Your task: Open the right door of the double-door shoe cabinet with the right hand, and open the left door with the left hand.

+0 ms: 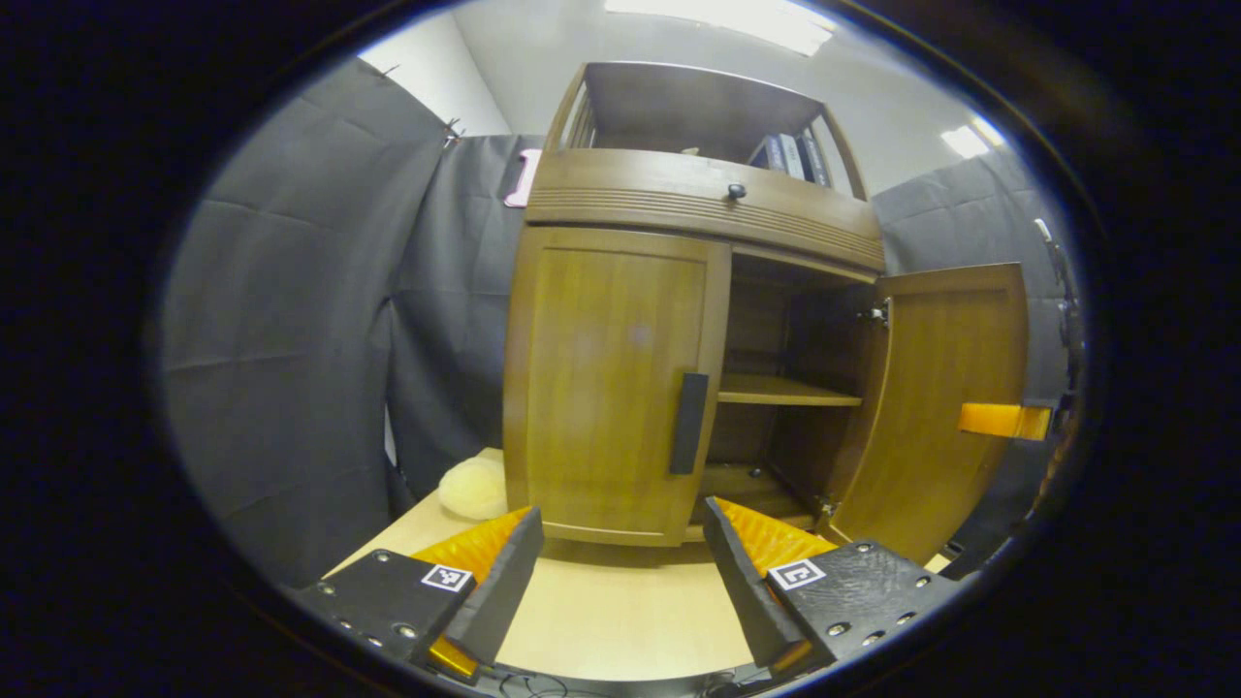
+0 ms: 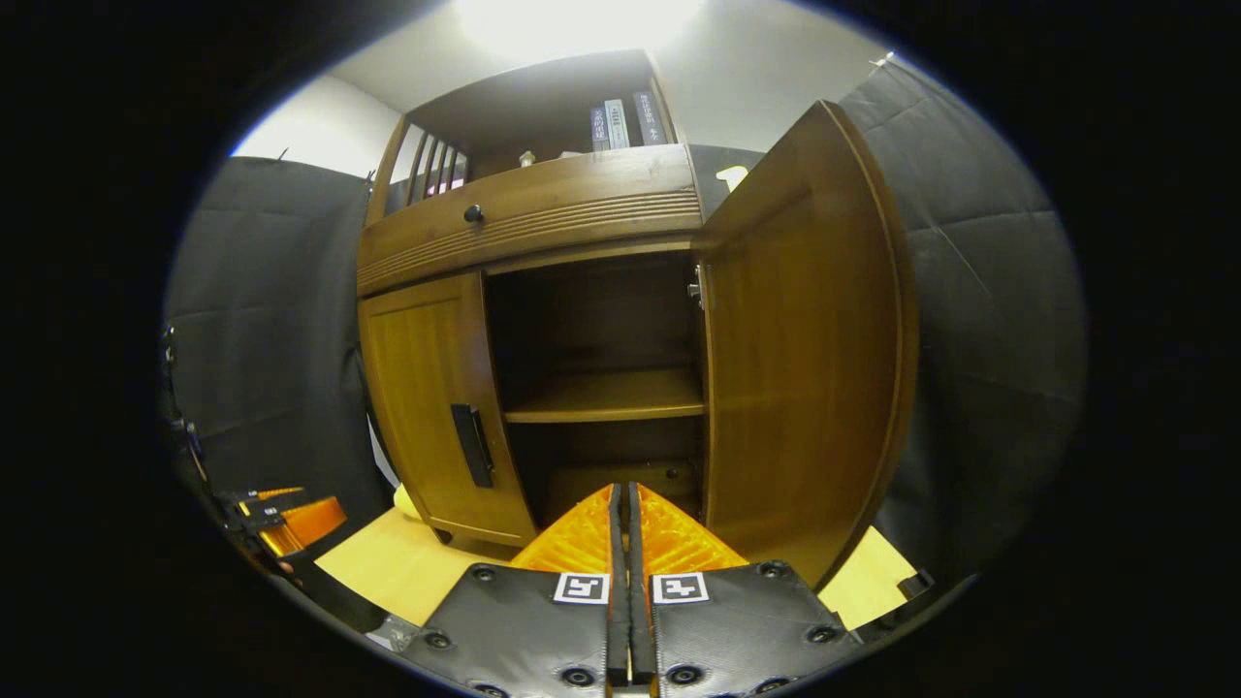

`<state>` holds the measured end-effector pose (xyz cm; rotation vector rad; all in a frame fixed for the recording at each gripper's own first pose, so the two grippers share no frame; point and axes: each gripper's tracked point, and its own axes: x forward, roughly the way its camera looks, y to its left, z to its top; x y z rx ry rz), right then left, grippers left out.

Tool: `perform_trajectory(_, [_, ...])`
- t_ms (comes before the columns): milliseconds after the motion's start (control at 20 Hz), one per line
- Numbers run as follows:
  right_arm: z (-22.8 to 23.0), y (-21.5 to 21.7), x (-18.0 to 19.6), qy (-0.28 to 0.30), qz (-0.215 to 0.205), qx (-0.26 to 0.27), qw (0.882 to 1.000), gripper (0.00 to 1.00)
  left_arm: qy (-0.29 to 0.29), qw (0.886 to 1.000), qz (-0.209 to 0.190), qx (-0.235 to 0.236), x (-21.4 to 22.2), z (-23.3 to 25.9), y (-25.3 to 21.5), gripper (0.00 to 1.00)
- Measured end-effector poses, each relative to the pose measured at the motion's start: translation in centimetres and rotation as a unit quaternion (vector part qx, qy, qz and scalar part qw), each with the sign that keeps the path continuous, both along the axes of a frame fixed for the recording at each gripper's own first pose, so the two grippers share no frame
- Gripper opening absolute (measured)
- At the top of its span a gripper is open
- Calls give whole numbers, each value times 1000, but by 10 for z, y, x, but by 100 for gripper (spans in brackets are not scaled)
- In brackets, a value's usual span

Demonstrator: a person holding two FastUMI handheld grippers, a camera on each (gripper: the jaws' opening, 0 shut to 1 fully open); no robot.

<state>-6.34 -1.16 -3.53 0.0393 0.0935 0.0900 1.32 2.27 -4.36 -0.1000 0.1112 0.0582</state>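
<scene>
A wooden shoe cabinet [image 1: 679, 223] stands on a pale surface [image 1: 620, 611] inside a booth hung with dark cloth, its right door [image 1: 940, 407] swung wide at 3 o'clock in the left gripper view and its left door [image 1: 616, 383] closed flat against the frame at the centre. The left gripper [image 1: 620, 543] hovers low at 6 o'clock in its own view, fingers spread well apart and holding nothing, pointed at the closed left door and its dark vertical handle [image 1: 689, 424]. In the right gripper view the right gripper [image 2: 621, 533] sits at 6 o'clock with its fingers pressed together and empty, aimed into the open compartment, where a bare shelf [image 2: 606, 396] crosses the dark interior. There the right door [image 2: 810, 359] stands open toward 3 o'clock, just beside the gripper, while the left door [image 2: 436, 407] remains shut at 9 o'clock with its handle [image 2: 473, 445] on the inner edge. Above the doors runs a drawer front with a small dark knob [image 2: 473, 212], and books [image 2: 620, 121] stand in the open top shelf at 12 o'clock. A pale rounded object [image 1: 473, 488] lies on the surface just beside the cabinet's left foot, at 8 o'clock in the left gripper view.
</scene>
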Motion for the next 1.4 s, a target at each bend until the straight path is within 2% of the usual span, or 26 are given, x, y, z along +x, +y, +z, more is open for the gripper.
perform_trajectory(150, [10, 11, 14, -14, 14, 0, 1000, 0, 6, 1000, 7, -3, -3, -11, 2, 94])
perform_trajectory(200, [11, 12, 24, -13, 13, -3, 1000, 3, 8, 1000, 8, -4, -1, -12, 1, 94])
perform_trajectory(300, [14, 14, 32, -11, 13, -1, 1000, 17, 7, 1000, 6, -7, 9, -11, -1, 95])
perform_trajectory(450, [4, 23, 45, 10, 26, 0, 1000, 53, 9, 1000, -4, -9, 30, -11, -11, 95])
perform_trajectory(600, [-2, 12, 55, 21, 6, -3, 1000, 89, 14, 1000, -16, -4, 61, -8, -19, 95])
perform_trajectory(750, [-7, 8, 65, 24, -8, -12, 1000, 92, 6, 999, -35, -3, 88, 4, -34, 95])
perform_trajectory(1050, [-14, 25, 77, 37, 25, -12, 999, 93, -5, 997, -73, 3, 153, 24, -69, 95])
perform_trajectory(1200, [-18, 26, 80, 44, 36, -20, 998, 93, 0, 997, -70, 8, 185, 26, -78, 95])
perform_trajectory(1400, [-19, 27, 91, 48, 41, -18, 998, 93, 16, 998, -63, -16, 220, 15, -78, 95])
